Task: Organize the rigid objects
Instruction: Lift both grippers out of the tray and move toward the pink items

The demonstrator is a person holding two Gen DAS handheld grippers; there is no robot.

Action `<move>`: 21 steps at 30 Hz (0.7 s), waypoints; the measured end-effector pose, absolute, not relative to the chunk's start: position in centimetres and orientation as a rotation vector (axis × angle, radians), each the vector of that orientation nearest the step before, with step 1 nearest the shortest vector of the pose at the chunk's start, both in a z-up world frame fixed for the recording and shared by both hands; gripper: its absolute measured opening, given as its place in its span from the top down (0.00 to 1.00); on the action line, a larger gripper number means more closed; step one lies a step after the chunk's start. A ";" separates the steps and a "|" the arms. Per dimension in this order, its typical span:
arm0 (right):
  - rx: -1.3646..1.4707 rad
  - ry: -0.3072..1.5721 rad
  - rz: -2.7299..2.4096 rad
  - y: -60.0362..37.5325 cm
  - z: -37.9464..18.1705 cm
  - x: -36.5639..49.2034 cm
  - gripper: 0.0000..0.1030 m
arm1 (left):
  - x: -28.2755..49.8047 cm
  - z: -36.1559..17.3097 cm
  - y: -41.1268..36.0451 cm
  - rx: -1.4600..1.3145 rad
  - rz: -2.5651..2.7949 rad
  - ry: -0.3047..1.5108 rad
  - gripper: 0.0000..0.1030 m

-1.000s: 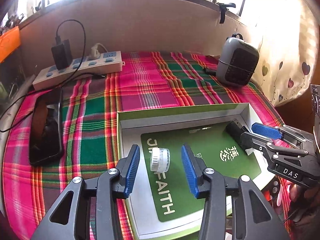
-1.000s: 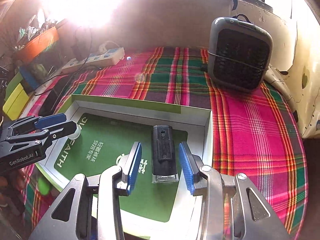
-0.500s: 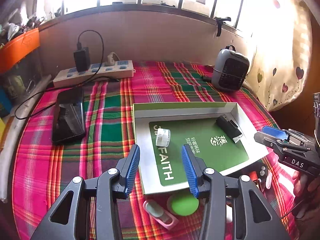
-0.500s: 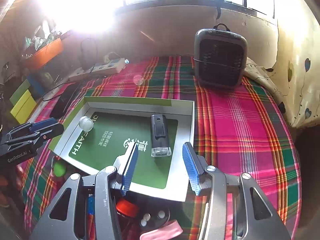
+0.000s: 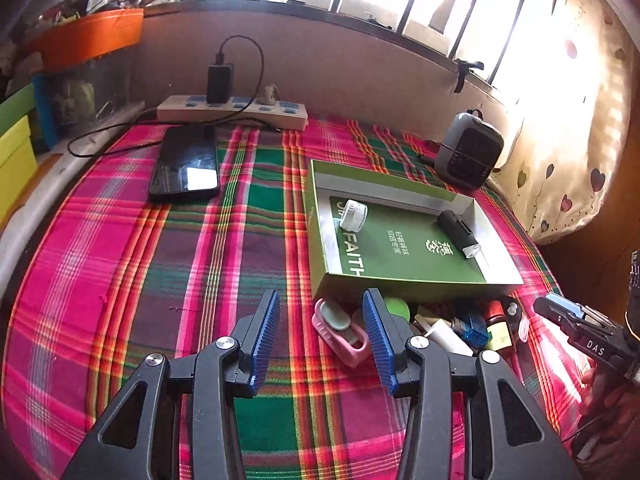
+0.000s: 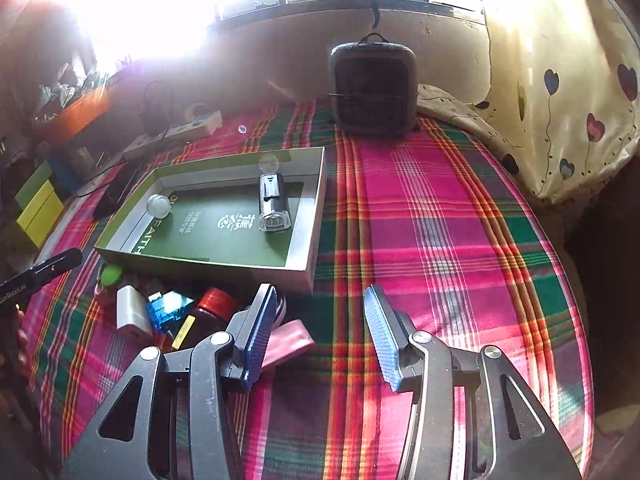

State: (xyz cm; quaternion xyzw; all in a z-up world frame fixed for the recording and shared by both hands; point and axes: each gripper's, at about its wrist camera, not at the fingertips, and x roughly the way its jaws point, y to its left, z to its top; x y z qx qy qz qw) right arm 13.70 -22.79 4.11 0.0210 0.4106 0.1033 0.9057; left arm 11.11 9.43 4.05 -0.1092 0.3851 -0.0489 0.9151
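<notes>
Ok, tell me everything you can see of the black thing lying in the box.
The black thing is a small, stubby, hard-looking device, apparently plastic, with a clear cap at one end and a raised panel on its top face; it may be a small torch. It lies flat on the green printed liner of the shallow box, at the end nearer the fan, clear end toward the cameras. Nothing else touches it; the white jar lies apart at the other end. Both grippers are away from it.

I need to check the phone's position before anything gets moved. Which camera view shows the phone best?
The left wrist view: the phone lies flat on the plaid cloth, its whole dark screen visible. In the right wrist view it is only a dark, glare-washed sliver beyond the green box.
</notes>
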 end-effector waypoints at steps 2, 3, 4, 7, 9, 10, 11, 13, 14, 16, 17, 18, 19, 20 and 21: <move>0.047 0.853 0.231 -22.3 3.9 13.1 0.54 | 10.9 3.8 9.7 -0.235 -0.098 0.794 0.59; 0.050 0.857 0.239 -22.1 3.7 12.9 0.54 | 10.8 3.7 9.7 -0.241 -0.098 0.800 0.59; 0.049 0.859 0.241 -21.8 3.6 12.8 0.54 | 10.6 3.6 9.7 -0.248 -0.097 0.802 0.59; 0.050 0.871 0.237 -21.2 3.2 12.6 0.54 | 10.2 3.4 9.6 -0.255 -0.117 0.804 0.59; 0.050 0.881 0.231 -21.0 3.0 12.5 0.54 | 9.9 3.3 9.4 -0.255 -0.132 0.803 0.57; 0.049 0.886 0.222 -21.0 2.8 12.5 0.54 | 9.8 3.2 9.4 -0.258 -0.138 0.804 0.54; 0.052 0.888 0.211 -21.0 2.7 12.5 0.54 | 9.7 3.2 9.2 -0.262 -0.142 0.804 0.53; 0.070 0.892 0.191 -21.2 2.5 12.6 0.54 | 9.9 2.9 9.0 -0.275 -0.144 0.817 0.53; 0.088 0.896 0.188 -21.3 2.4 12.7 0.54 | 10.0 2.7 8.7 -0.275 -0.148 0.824 0.53; 0.108 0.908 0.192 -21.2 2.2 12.8 0.54 | 10.1 2.3 8.0 -0.251 -0.150 0.835 0.53; 0.105 0.908 0.190 -21.2 2.1 12.8 0.53 | 10.2 2.2 7.8 -0.242 -0.147 0.842 0.53; 0.098 0.906 0.188 -21.1 2.1 12.7 0.53 | 10.3 2.0 7.6 -0.237 -0.148 0.848 0.53; 0.093 0.904 0.185 -21.0 2.1 12.7 0.53 | 10.4 1.8 7.5 -0.232 -0.148 0.855 0.53; 0.089 0.906 0.180 -21.0 2.2 12.7 0.53 | 10.5 1.7 7.5 -0.228 -0.143 0.861 0.53; 0.087 0.908 0.174 -21.1 2.2 12.7 0.50 | 10.6 1.6 7.5 -0.223 -0.139 0.862 0.53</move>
